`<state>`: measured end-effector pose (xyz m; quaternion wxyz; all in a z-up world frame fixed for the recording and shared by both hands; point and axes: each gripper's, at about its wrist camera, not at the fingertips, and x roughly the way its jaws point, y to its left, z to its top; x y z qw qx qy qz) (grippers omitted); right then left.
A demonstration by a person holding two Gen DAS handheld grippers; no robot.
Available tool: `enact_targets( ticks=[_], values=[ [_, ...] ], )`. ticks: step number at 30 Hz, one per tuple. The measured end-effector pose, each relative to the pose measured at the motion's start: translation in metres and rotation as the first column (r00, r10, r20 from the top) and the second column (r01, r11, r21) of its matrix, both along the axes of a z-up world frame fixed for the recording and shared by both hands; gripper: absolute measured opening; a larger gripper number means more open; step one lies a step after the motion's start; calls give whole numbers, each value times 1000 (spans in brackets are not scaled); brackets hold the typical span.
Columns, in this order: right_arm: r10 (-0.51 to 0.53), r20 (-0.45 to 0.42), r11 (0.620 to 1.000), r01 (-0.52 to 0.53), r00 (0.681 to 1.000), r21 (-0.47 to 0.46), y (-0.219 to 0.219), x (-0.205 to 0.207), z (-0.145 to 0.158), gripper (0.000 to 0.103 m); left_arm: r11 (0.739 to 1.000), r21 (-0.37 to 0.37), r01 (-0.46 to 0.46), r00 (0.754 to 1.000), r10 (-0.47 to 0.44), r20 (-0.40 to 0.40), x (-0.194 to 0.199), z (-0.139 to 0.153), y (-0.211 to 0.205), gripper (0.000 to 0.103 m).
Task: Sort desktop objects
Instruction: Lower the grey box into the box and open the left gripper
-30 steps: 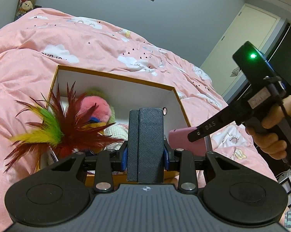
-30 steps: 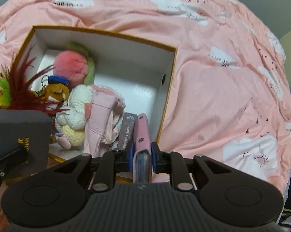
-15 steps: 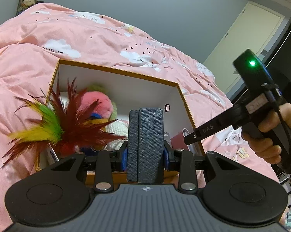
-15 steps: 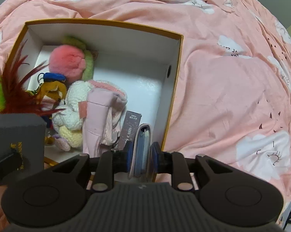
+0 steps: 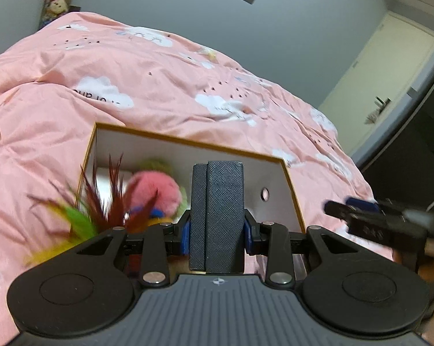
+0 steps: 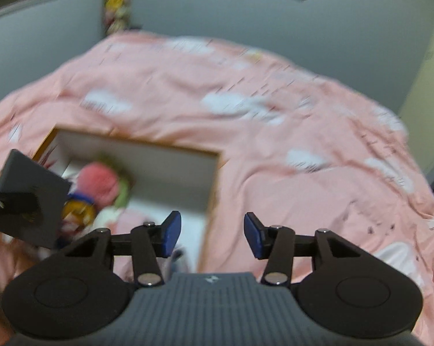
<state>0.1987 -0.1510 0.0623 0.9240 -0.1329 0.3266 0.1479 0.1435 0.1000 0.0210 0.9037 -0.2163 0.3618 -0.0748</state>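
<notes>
Left claw (image 5: 217, 227) clamping grey case (image 5: 217, 216); right claw (image 6: 212, 235) agape.

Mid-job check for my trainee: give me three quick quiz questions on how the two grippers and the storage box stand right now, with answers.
1. True or false: the right gripper holds something.
2. What does the left gripper grip? A) pink pompom B) dark grey box C) feathers
3. Fill in: the pink pompom lies inside the white ____ with the orange rim.

Key:
1. False; its jaws stand open and empty.
2. B, the dark grey box.
3. Storage box, on the pink bedspread.
</notes>
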Motion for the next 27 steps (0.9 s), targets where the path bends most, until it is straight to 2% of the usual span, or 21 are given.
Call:
enact_targets(
  ticks=[3, 8, 11, 13, 14, 21, 27],
  values=[
    [-62, 44, 995, 58, 997, 80, -20, 2, -11, 51, 1000, 15, -8, 1000, 8, -19, 22, -2, -3, 38],
    [-178, 36, 964, 167, 983, 205, -47, 10, -37, 51, 999, 50, 16, 998, -13, -54, 57, -8, -24, 38],
    [-212, 37, 951, 197, 977, 239, -55, 13, -49, 51, 996, 86, 21, 999, -16, -50, 76, -15, -40, 38],
    [-213, 33, 946, 198, 976, 257, -59, 11, -52, 51, 984, 177, -4, 999, 13, -53, 88, -22, -52, 38],
    [-211, 32, 943, 195, 977, 269, -62, 10, -54, 51, 980, 200, -2, 998, 14, -57, 93, -26, -56, 38],
    [-187, 12, 940, 175, 982, 292, -66, 9, -67, 51, 970, 241, 9, 996, 13, -91, 115, -54, -70, 39],
    [-158, 17, 948, 147, 987, 283, -62, 7, -71, 51, 955, 297, 13, 995, 18, -102, 119, -68, -75, 39]
  ],
)
